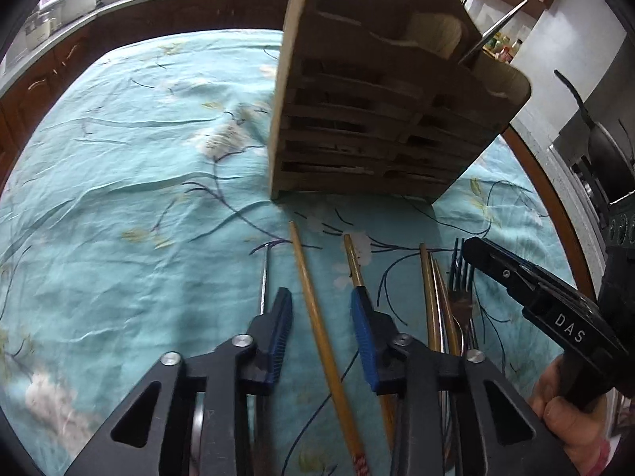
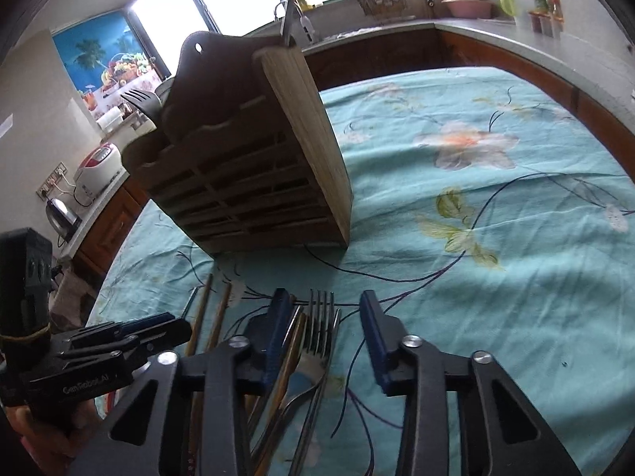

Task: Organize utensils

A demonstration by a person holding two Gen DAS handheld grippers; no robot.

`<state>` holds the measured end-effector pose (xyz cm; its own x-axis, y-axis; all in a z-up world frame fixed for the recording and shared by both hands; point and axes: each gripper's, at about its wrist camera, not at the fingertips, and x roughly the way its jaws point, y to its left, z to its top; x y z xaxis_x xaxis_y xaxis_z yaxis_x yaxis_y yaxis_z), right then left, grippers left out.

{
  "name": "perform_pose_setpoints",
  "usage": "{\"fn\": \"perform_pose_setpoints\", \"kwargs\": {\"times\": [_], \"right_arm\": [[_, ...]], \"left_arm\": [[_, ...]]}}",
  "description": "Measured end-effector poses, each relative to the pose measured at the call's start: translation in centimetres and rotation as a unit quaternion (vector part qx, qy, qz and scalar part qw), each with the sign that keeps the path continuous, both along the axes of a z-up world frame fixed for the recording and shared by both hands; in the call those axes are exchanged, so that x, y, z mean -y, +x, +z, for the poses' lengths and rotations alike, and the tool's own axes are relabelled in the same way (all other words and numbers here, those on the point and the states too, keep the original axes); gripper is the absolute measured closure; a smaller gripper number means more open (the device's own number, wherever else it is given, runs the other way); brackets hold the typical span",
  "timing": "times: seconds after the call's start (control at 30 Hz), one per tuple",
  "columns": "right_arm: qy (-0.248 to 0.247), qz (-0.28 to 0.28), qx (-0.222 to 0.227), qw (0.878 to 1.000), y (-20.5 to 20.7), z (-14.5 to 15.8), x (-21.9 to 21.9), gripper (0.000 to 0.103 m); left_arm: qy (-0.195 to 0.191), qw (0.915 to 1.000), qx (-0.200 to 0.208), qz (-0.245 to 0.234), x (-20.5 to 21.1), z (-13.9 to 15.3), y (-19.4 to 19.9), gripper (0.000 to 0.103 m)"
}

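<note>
My left gripper (image 1: 321, 317) gapes empty astride a wooden chopstick (image 1: 313, 309); my right gripper (image 2: 325, 317), equally wide and empty, straddles the forks (image 2: 321, 317). Wooden holder (image 2: 254, 150) stands at twelve o'clock. Risk: closing snags neighbouring utensils lying alongside

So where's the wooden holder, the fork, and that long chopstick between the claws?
wooden holder (image 2: 313, 150): right wrist view, pale side panel.
fork (image 2: 322, 317): right wrist view, the tines.
chopstick (image 1: 313, 305): left wrist view, mid-shaft between the fingers.
</note>
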<state>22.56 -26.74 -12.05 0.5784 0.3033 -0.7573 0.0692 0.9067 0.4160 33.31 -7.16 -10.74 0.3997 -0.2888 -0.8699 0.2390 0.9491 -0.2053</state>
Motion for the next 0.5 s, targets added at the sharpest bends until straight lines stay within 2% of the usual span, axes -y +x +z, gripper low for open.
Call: {"fn": "perform_pose_setpoints", "kwargs": {"times": [0.17,0.23,0.3,0.5], "right_arm": [[0.001,0.002,-0.008,1.000,0.5,-0.7,0.2,0.086],[0.003,0.007,-0.008,1.000,0.5,-0.7,0.2,0.088],[0.003,0.015,-0.006,1.000,0.4,-0.6,0.0,0.095],[0.001,0.014,0.003,1.000,-0.1,0.0,0.0,0.099]], "left_arm": [[0.013,0.9999,0.004,-0.007,0.8,-0.6,1.1,0.081],[0.012,0.9999,0.004,-0.003,0.7,-0.7,1.3,0.089],[0.012,0.9999,0.005,-0.001,0.5,-0.9,1.3,0.095],[0.011,0.9998,0.014,-0.009,0.6,-1.0,0.7,0.097]]}}
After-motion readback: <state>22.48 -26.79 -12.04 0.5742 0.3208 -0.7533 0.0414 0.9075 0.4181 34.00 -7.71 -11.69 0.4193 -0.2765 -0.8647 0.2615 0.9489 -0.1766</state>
